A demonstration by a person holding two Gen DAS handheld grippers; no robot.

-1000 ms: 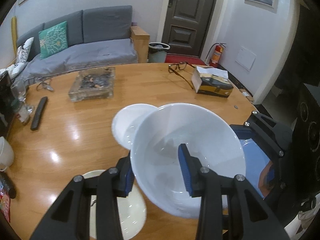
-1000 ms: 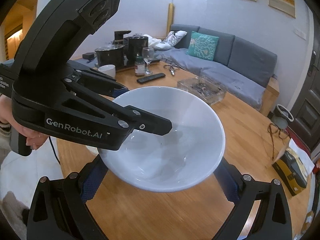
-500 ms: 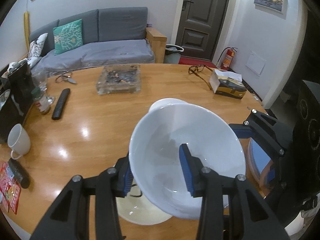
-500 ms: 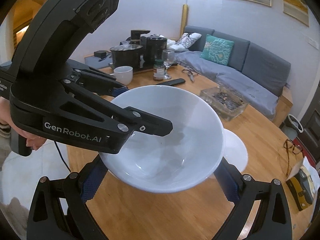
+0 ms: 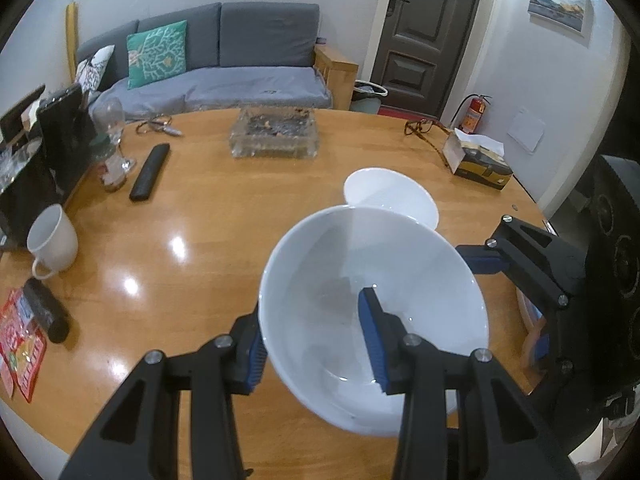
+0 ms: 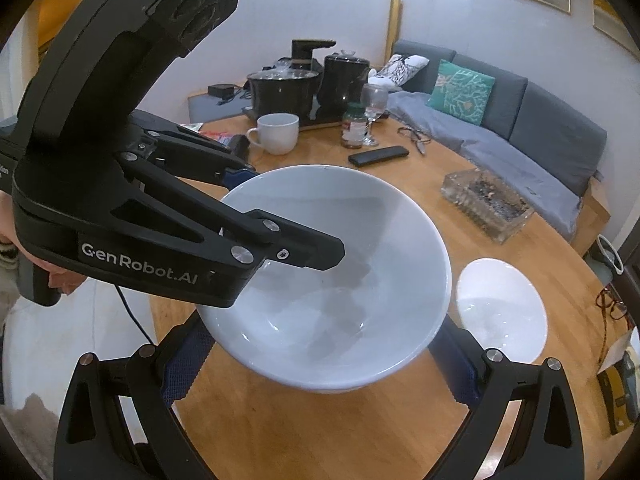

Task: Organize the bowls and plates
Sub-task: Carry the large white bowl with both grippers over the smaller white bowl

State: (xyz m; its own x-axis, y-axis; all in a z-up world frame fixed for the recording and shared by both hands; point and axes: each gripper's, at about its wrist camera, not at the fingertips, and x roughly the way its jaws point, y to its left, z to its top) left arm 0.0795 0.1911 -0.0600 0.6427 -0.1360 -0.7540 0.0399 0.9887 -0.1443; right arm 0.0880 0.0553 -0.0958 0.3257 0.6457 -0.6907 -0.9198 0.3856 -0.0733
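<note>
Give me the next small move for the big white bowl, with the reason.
Probably carry the big white bowl on toward the small white plate and lower it there. The left tongs pinch its rim, the right tongs straddle its base, it hangs above the table, and the plate is bare.

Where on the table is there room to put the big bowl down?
The widest bare wood lies in the middle of the table, between the remote, the glass ashtray, the mug and the small white plate. The big bowl would fit there. It is crowded on the left edge near the mug, the wine glass and the black appliances.
</note>
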